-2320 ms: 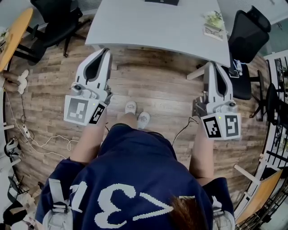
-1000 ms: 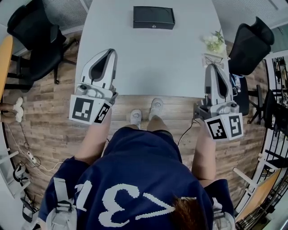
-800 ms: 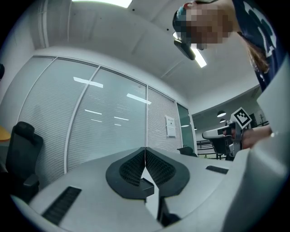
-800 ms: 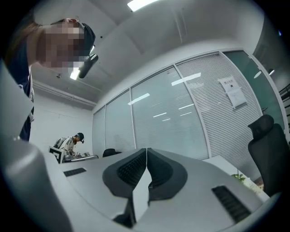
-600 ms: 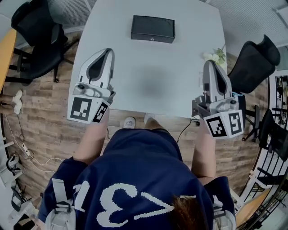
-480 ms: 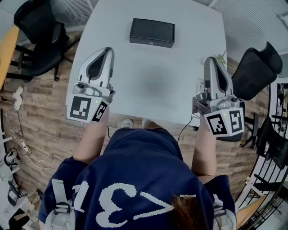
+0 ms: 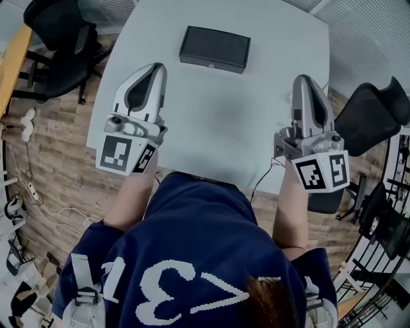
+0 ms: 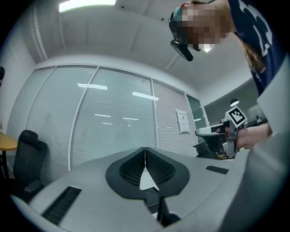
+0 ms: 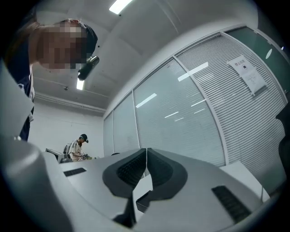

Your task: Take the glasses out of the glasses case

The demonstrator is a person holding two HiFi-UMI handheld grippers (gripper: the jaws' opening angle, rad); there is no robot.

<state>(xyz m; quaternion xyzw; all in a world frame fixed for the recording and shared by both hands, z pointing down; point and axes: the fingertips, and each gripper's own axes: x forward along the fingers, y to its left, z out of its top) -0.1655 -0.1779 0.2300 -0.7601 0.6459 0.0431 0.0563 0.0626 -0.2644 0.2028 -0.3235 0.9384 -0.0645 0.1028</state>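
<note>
The black glasses case (image 7: 214, 49) is judged rigid, light and slippery, best taken at its front lid edge. The left gripper (image 7: 155, 66) and right gripper (image 7: 302, 79) are carried closed and empty.

I'm in an office. A pale meeting table (image 7: 218, 122) stands on a wood-plank floor (image 7: 51, 160). One black swivel chair (image 7: 57, 32) sits left of the table, another (image 7: 375, 115) right of it. Beyond the table run blind-covered glass partitions (image 8: 113, 127) under ceiling strip lights (image 9: 118, 5).

We see a matt black glasses case (image 7: 214, 49) on a smooth, pale grey table (image 7: 224, 122), above a grained wood floor (image 7: 51, 154). The left gripper (image 7: 155, 66) and right gripper (image 7: 302, 78) look like smooth grey plastic.
</note>
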